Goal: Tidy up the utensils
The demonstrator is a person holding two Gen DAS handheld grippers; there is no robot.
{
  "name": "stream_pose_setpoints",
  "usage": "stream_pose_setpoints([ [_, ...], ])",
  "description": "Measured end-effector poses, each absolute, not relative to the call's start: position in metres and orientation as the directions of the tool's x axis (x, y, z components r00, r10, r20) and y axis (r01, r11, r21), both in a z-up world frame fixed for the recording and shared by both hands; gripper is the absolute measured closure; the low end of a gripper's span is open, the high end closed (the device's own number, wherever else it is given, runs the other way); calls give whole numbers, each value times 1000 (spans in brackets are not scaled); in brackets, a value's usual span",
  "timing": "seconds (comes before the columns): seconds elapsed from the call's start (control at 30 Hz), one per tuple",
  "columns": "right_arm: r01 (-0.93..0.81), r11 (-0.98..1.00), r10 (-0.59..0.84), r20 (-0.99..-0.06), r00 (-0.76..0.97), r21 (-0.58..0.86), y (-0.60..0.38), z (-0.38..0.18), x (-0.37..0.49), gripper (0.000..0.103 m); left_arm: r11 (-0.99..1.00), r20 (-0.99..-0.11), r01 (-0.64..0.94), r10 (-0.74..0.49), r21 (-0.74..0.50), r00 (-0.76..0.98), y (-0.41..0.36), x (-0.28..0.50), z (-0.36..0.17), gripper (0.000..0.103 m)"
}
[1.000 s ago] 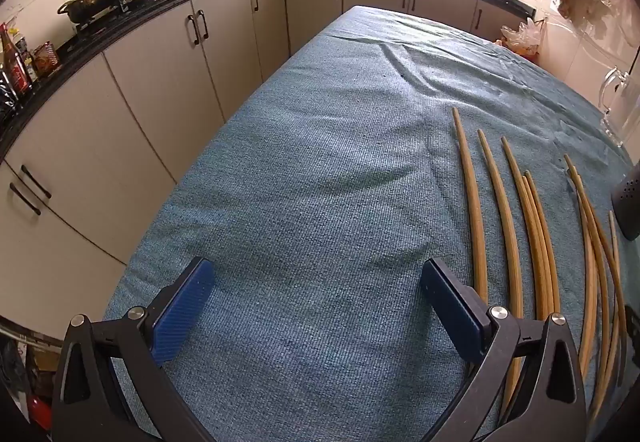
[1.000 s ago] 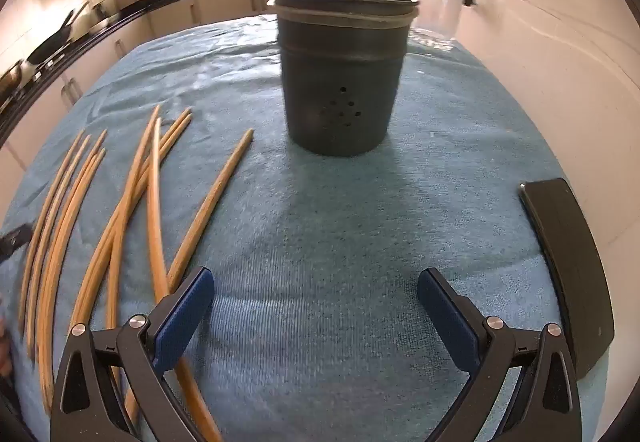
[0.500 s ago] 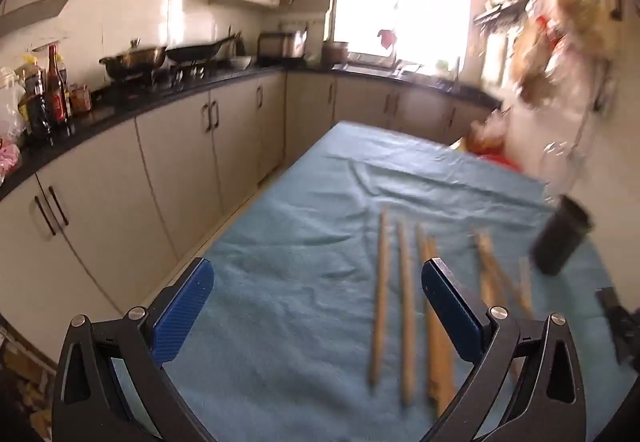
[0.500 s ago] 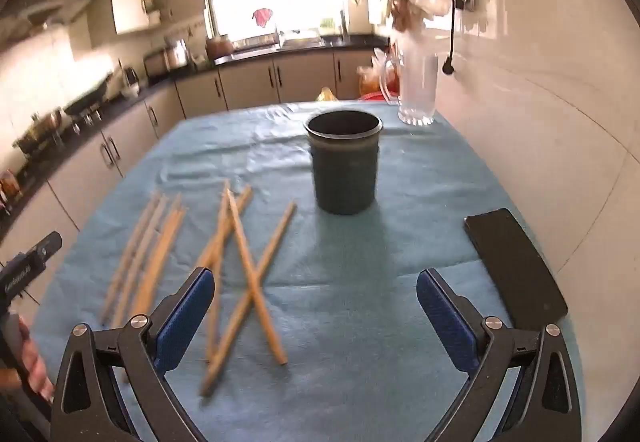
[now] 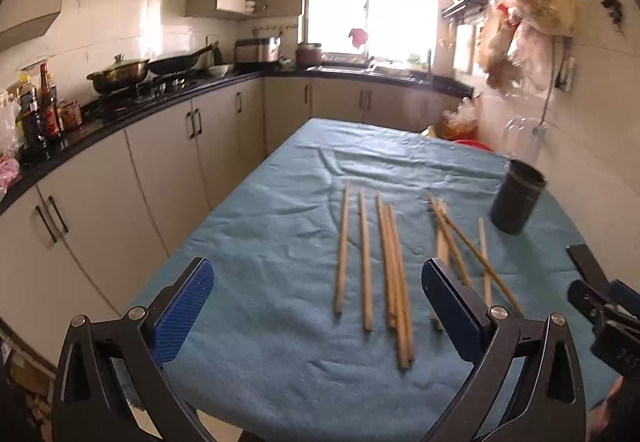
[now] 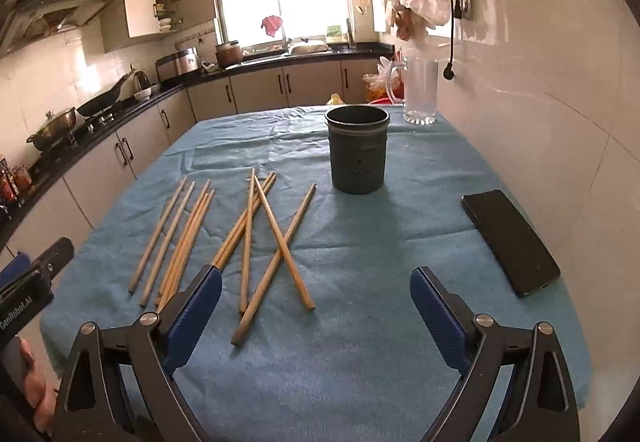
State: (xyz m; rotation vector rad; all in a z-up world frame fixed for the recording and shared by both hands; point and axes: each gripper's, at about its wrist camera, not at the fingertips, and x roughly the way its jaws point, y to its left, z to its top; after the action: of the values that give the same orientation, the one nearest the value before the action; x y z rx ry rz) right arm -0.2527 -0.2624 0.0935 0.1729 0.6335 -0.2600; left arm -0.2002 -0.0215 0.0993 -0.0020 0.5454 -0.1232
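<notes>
Several wooden chopsticks (image 6: 248, 234) lie loose on the blue cloth of the table (image 6: 360, 342), some parallel at the left, others crossed nearer the middle. In the left wrist view the same chopsticks (image 5: 392, 266) run away from me. A dark cylindrical utensil holder (image 6: 357, 149) stands upright behind them, seen also as the holder (image 5: 516, 201) at the right. My right gripper (image 6: 316, 318) is open above the near table edge, holding nothing. My left gripper (image 5: 316, 306) is open too, raised over the near left of the cloth, holding nothing.
A black phone (image 6: 510, 242) lies on the cloth near the right wall. A clear glass jug (image 6: 418, 89) stands at the far right corner. Kitchen cabinets and a stove counter (image 5: 160, 93) run along the left. The other gripper body (image 5: 608, 318) shows at the right edge.
Both grippers have lifted and pulled back from close over the cloth to a higher, more level view. Chopsticks and holder have stayed where they were. Both stay open.
</notes>
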Motion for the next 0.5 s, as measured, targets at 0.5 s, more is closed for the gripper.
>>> stream_pose_setpoints([
  [0.5,279,960,-216,-575,789,22,-245,101,-274,6,984,-511,167,-173,-59,842,-22,-220,100,0],
])
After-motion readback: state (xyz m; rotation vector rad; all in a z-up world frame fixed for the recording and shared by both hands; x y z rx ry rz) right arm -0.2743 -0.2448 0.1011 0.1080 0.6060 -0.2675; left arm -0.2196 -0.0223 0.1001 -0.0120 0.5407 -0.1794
